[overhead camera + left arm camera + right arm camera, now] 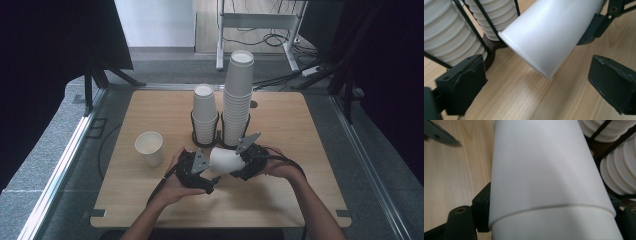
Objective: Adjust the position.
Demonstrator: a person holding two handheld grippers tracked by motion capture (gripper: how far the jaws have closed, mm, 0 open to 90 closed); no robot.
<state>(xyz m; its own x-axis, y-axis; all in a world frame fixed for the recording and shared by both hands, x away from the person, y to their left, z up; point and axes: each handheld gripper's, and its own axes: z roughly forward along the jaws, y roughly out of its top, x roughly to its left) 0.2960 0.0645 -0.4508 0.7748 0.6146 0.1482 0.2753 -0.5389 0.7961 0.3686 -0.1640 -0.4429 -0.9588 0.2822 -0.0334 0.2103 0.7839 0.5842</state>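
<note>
Paper cups (226,159), nested as a pair and lying on their side above the table (280,200), were clamped at the wide end by the right gripper (239,165). In the right gripper view the outer cup's rim crossed the inner cup (544,170), with a black finger (482,210) pressed to each flank. The narrow base pointed toward the left gripper (207,179). In the left gripper view the pair (549,37) hung just above the wood, tilted, base end low and forward of the fingers (461,85), which stood spread and free of it, grasping nothing. Behind the pair, two stacks of cups stood upright in a black wire holder (218,131): a shorter stack (204,112) at left and a taller stack (237,95) at right, touching the holder's uprights. A single upright cup (149,148) stood apart at the table's left, mouth up. Both hands entered from the near edge.
</note>
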